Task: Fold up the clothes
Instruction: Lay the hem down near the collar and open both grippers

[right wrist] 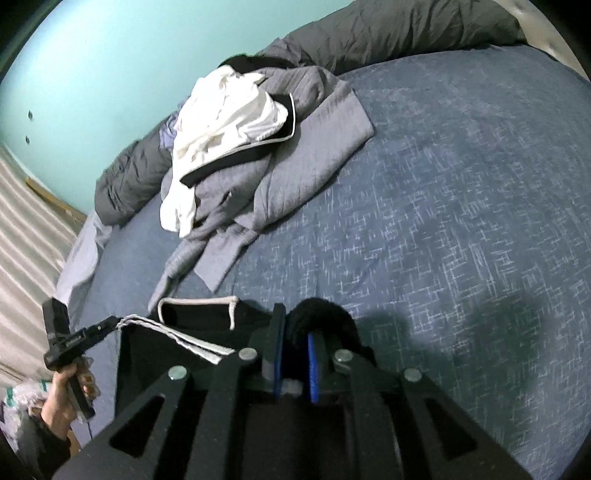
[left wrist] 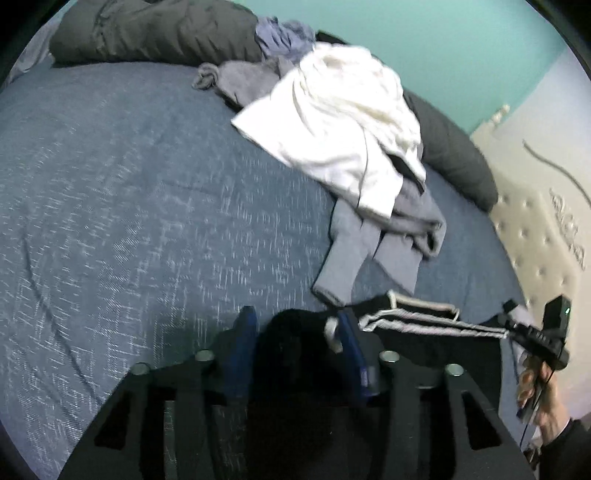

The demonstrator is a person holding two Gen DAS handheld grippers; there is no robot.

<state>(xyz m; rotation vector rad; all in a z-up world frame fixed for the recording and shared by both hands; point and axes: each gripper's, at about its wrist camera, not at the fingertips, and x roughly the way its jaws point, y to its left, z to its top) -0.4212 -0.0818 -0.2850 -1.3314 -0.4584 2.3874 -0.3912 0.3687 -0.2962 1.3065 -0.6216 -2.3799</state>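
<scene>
A black garment with white stripes and a white drawstring [left wrist: 424, 343] [right wrist: 177, 343] hangs stretched between both grippers above the bed. My left gripper [left wrist: 297, 332] is shut on a bunched black corner of it between its blue pads. In the right wrist view the left gripper [right wrist: 110, 321] pinches the striped edge at the far left, held by a hand. My right gripper [right wrist: 295, 336] is shut on another black bunch. From the left wrist view the right gripper [left wrist: 511, 326] clamps the striped edge at the right, also held by a hand.
The bed has a blue woven cover [left wrist: 129, 184] [right wrist: 443, 184]. A heap with a white garment [left wrist: 343, 110] [right wrist: 221, 122] and grey garments [left wrist: 388, 240] [right wrist: 295, 166] lies near dark grey pillows [left wrist: 147, 33] [right wrist: 388, 33]. A tufted headboard [left wrist: 535, 229] and a teal wall lie beyond.
</scene>
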